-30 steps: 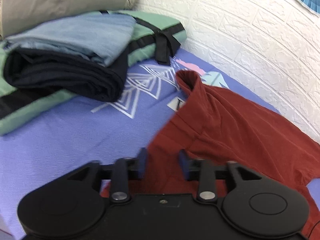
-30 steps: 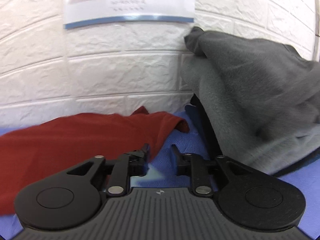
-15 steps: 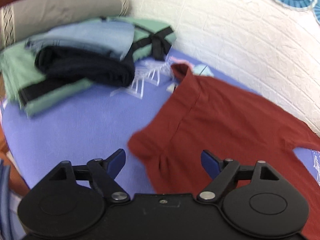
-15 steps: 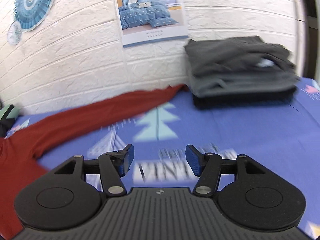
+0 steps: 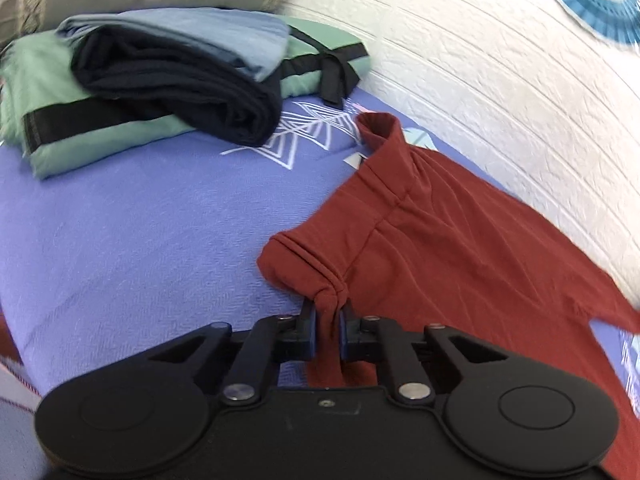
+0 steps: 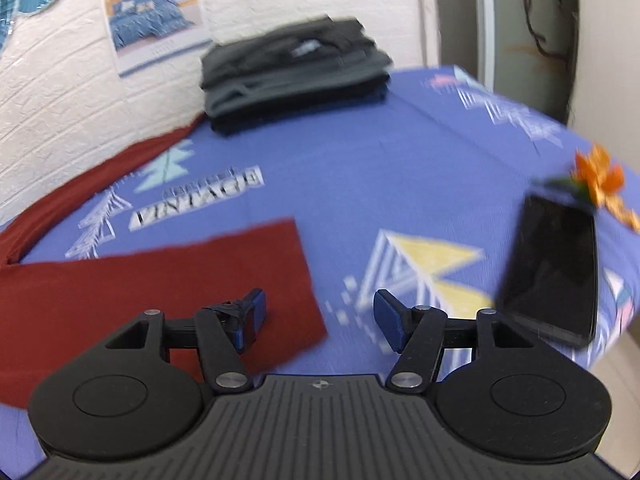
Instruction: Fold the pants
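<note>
Dark red pants [image 5: 452,248] lie spread on the blue patterned bedsheet [image 5: 132,216], along the white brick wall. My left gripper [image 5: 327,328] is shut on a bunched near corner of the waistband. In the right wrist view a pant leg [image 6: 160,276] lies flat with its hem end near the middle; the other leg [image 6: 120,168] runs along the wall. My right gripper [image 6: 318,316] is open and empty just above the near leg's hem corner.
A stack of folded green, black and light blue clothes [image 5: 168,68] sits at the far left. A folded grey and black pile [image 6: 296,72] sits by the wall. A black phone [image 6: 552,268] lies at the bed's right edge, next to an orange flower [image 6: 600,176].
My left gripper opened, then shut on the waistband corner. My right gripper pulled back from the far leg end by the wall, opened, and now hovers over the near leg's hem.
</note>
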{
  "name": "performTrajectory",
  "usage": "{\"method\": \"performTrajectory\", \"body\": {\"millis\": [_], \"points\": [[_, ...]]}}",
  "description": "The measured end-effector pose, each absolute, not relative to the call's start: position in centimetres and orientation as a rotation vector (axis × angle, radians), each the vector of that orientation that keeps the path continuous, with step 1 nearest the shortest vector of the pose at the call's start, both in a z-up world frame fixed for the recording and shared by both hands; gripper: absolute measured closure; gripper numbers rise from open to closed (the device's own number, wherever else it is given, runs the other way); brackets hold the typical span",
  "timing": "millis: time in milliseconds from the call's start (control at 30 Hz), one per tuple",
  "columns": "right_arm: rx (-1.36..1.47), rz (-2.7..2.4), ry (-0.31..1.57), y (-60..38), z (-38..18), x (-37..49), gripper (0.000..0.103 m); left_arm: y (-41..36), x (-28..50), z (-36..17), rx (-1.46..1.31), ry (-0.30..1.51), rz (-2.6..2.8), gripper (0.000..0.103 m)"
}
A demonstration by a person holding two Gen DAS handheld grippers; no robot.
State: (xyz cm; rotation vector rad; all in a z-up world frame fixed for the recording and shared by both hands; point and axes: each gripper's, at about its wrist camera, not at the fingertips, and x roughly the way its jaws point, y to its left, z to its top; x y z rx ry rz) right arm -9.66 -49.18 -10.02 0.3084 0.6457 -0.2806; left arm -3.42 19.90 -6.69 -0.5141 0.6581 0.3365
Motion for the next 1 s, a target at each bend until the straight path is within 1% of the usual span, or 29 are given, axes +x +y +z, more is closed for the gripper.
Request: {"method": "performTrajectory", "body": {"millis": [33, 67, 100, 133, 200, 300, 400, 500, 567, 600, 633, 667, 700, 733, 767, 867, 900, 1000], "points": [[0.302, -0.284, 0.641, -49.1, -10.1, -9.7, 0.011, 20.0, -3.5, -6.6, -0.518, 0.657, 0.34, 0.103], [0.3, -0.267, 0.645, -49.1, -10.0, -9.5, 0.066, 20.1, -3.6, -6.4, -0.52, 0.655, 0.347, 0.103], [0.325, -0.233, 0.649, -49.2, -9.7, -9.4, 0.098, 20.3, -3.8, -6.1, -0.53, 0.643, 0.36, 0.103], [0.346, -0.24, 0.645, -49.5, -9.2, -9.4, 0.1, 20.7, -4.2, -5.7, -0.542, 0.623, 0.377, 0.103], [0.327, -0.255, 0.656, -49.8, -8.3, -9.5, 0.101, 21.4, -5.3, -4.7, -0.575, 0.58, 0.392, 0.103], [0.339, -0.232, 0.677, -50.0, -7.9, -10.0, 0.101, 21.5, -6.5, -3.7, -0.559, 0.576, 0.42, 0.103], [0.313, -0.243, 0.718, -49.6, -8.4, -10.4, 0.102, 21.3, -7.2, -3.9, -0.55, 0.601, 0.431, 0.103], [0.337, -0.262, 0.74, -50.2, -9.8, -10.4, 0.101, 21.2, -6.8, -5.1, -0.541, 0.643, 0.434, 0.103], [0.283, -0.258, 0.719, -49.8, -10.1, -9.8, 0.101, 20.6, -5.4, -6.3, -0.477, 0.708, 0.415, 0.103], [0.253, -0.244, 0.724, -49.7, -9.7, -9.5, 0.085, 20.1, -5.3, -6.1, -0.434, 0.69, 0.428, 0.092], [0.23, -0.244, 0.726, -49.6, -9.2, -9.3, 0.074, 19.9, -5.1, -5.7, -0.408, 0.7, 0.432, 0.069], [0.206, -0.26, 0.72, -49.6, -8.4, -9.1, 0.051, 19.9, -5.1, -5.0, -0.406, 0.706, 0.433, 0.051], [0.184, -0.272, 0.698, -49.5, -7.5, -9.0, 0.024, 20.1, -5.5, -4.3, -0.419, 0.694, 0.431, 0.02], [0.165, -0.277, 0.658, -49.4, -6.5, -8.9, 0.018, 20.2, -5.8, -3.5, -0.433, 0.675, 0.429, 0.013], [0.149, -0.269, 0.62, -49.3, -5.5, -8.6, 0.015, 20.3, -6.0, -2.5, -0.435, 0.661, 0.426, 0.013], [0.125, -0.152, 0.555, -48.4, -3.0, -6.1, 0.015, 20.1, -5.7, 0.4, -0.41, 0.614, 0.386, 0.009], [0.118, -0.104, 0.539, -48.0, -2.4, -4.8, 0.015, 19.8, -5.3, 1.1, -0.395, 0.598, 0.361, 0.006], [0.101, 0.036, 0.502, -45.9, -0.9, -0.3, 0.014, 18.6, -2.8, 3.3, -0.325, 0.566, 0.289, 0.0]]}}
